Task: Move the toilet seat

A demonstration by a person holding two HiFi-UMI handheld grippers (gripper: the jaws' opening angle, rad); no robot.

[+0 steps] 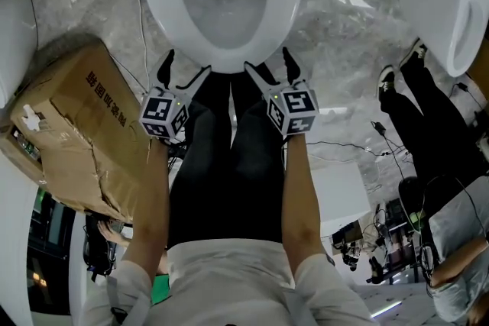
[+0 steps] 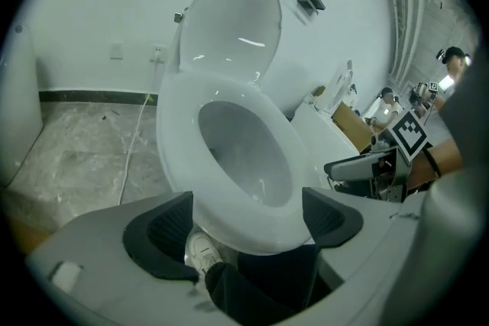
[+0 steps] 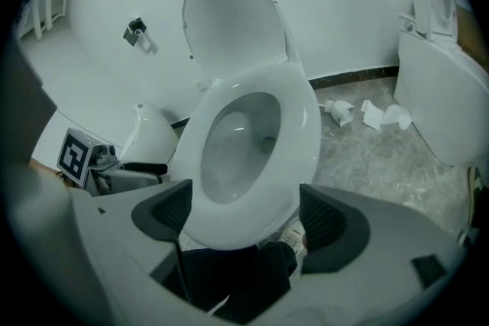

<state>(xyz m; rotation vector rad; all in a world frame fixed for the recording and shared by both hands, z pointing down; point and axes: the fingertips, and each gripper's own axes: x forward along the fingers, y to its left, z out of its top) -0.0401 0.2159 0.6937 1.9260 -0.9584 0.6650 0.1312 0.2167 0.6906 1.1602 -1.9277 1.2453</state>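
A white toilet stands ahead with its seat (image 1: 284, 8) lying flat on the bowl and its lid (image 2: 233, 19) tipped up against the wall. My left gripper (image 1: 186, 69) is at the front left of the seat's rim, jaws spread wide. My right gripper (image 1: 269, 63) is at the front right, also spread wide. In the left gripper view the seat's (image 2: 183, 114) front curve lies between the dark pads (image 2: 164, 229); I see no squeeze. The right gripper view shows the same, with the seat (image 3: 302, 114) between its pads (image 3: 325, 217) and the lid (image 3: 229, 19) upright.
A torn cardboard box (image 1: 76, 133) lies close on the left. A second toilet (image 1: 443, 4) stands at the right, with crumpled paper (image 3: 382, 114) on the floor by it. A cable (image 2: 137, 133) runs along the floor. Another person's legs (image 1: 416, 111) are at the right.
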